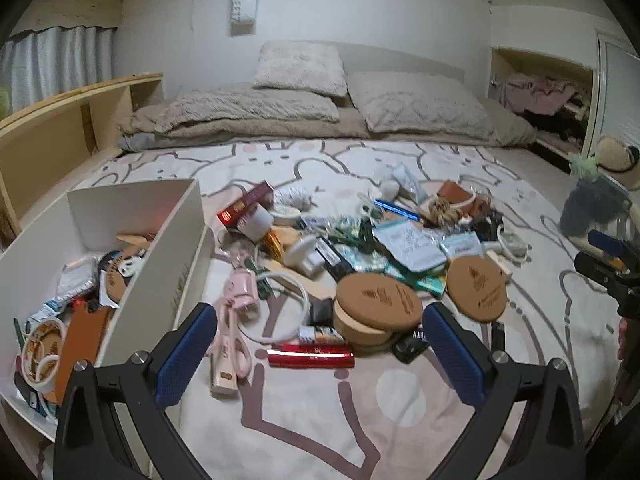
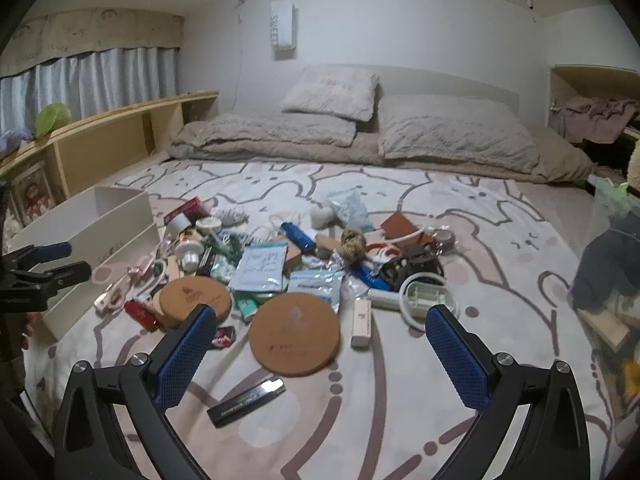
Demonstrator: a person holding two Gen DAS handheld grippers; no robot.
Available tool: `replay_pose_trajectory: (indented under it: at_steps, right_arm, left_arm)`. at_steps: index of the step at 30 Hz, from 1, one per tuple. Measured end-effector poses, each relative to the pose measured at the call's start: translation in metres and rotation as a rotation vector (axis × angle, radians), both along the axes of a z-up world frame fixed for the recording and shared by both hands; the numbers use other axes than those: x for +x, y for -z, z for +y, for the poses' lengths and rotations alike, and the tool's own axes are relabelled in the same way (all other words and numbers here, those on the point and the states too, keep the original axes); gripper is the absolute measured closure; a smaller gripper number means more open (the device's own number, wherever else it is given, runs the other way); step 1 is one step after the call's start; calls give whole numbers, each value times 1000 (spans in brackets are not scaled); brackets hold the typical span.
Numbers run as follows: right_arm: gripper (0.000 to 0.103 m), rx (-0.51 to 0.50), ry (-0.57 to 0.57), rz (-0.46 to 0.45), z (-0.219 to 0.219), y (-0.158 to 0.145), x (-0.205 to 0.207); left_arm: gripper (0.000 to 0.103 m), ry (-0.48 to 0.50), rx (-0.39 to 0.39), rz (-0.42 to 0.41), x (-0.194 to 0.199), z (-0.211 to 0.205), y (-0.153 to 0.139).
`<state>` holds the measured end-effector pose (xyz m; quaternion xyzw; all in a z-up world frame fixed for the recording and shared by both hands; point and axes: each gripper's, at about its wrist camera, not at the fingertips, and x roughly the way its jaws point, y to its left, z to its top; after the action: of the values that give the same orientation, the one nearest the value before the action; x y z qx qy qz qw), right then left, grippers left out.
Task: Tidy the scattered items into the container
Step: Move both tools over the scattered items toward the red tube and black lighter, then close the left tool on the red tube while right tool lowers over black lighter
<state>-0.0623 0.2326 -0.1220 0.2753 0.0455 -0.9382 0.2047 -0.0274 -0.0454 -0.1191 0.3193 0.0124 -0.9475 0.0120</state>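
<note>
Bedding with a pink rabbit print fills the bottom of both views, and I work on this bed. My left gripper and my right gripper both have the jaws wide apart, and I see nothing held between the blue pads.

Nearest to the right gripper, low in the right wrist view, lie a dark flat stick and a round cork coaster, with a small white block just beside it. In the left wrist view, a red tube lies between my left fingers, with a stack of cork coasters behind it and a pink curler to the left.

Farther in, at the middle of both frames, the main pile is still large: packets, cables, small boxes, a blue pen.

At the left of the left wrist view stands the white container. It already holds several things, among them a tape roll and an orange card. I judge the task is begun but far from finished; most items remain on the bed.

Pillows lie at the far wall.
</note>
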Motion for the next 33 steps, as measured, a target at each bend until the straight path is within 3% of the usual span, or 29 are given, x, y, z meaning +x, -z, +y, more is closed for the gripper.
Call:
replay_pose_trajectory:
  at_steps: [19,33]
  right_arm:
    - [0,51,-77,-162,-18,47,-7]
    - [0,212,-271,-270,-51,85,5]
  left_arm:
    - [0,43,23,-190,-21,8,60]
    - [0,35,63,-320,-38,-3,94]
